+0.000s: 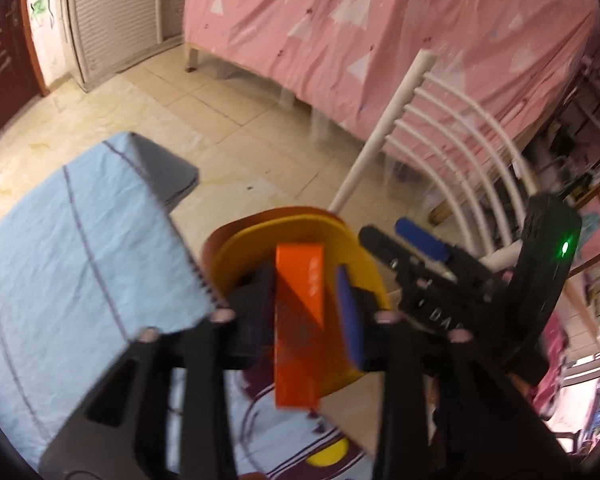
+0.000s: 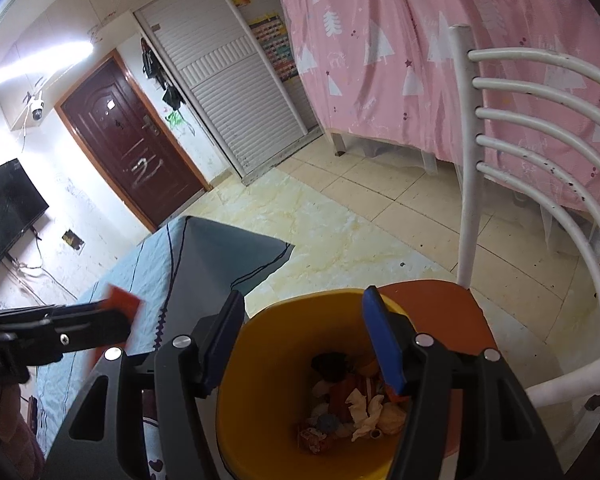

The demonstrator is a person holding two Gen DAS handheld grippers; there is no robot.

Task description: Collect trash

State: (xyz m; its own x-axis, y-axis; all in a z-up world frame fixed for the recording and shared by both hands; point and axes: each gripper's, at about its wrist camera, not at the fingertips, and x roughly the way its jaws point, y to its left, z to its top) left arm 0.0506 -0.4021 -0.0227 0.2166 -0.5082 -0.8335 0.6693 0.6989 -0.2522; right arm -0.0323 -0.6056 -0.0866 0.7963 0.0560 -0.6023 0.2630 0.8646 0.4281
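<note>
A: Well, the orange box (image 1: 300,320) is standing upright between the left gripper (image 1: 304,312)'s 2 parted fingers, over the yellow bin (image 1: 352,256); whether the pads are pressing it cannot be told.

B: The right gripper (image 2: 304,344) is hanging part-open and empty above that bin, which is sitting on the seat of a white chair (image 2: 466,160).

A: A blue striped cloth (image 1: 76,248) is covering the table at left; pale tiles (image 2: 340,220) and a pink curtain (image 1: 380,32) are lying beyond.

B: Only the right wrist view is showing the crumpled trash (image 2: 360,408) inside, plus the dark door (image 2: 132,140).
</note>
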